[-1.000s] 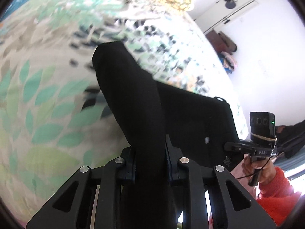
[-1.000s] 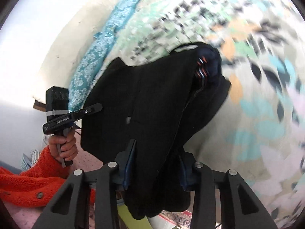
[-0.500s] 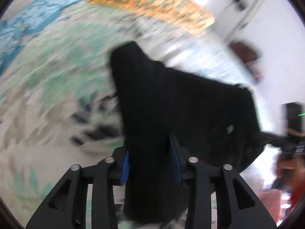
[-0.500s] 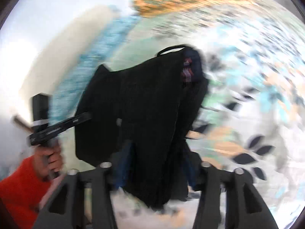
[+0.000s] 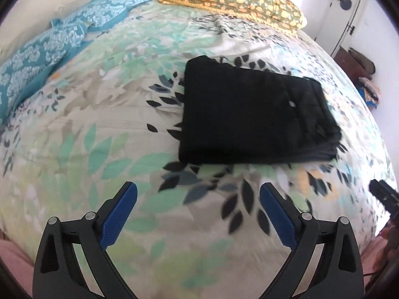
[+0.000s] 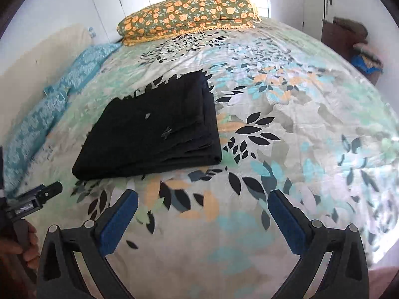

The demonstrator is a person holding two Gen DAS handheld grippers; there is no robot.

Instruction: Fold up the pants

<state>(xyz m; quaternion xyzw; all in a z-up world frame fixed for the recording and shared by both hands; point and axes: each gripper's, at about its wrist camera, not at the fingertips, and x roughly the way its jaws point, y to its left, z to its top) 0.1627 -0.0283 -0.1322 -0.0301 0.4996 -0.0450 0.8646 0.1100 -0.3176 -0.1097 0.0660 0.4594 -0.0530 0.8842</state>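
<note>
The black fabric pants, folded into a flat rectangle, are judged soft and limp; stacked edges should be gripped. Left gripper and right gripper are released, empty.

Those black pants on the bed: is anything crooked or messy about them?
Nothing much stands out. The black pants lie folded flat on the leafy bedspread, slightly skewed, layered edges showing on the near side. Both grippers are open and clear.

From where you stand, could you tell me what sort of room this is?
Most likely a bedroom: the folded pants lie on a bed with a leaf-print cover, a floral pillow and blue pillows at its edges, and a door beyond.
</note>
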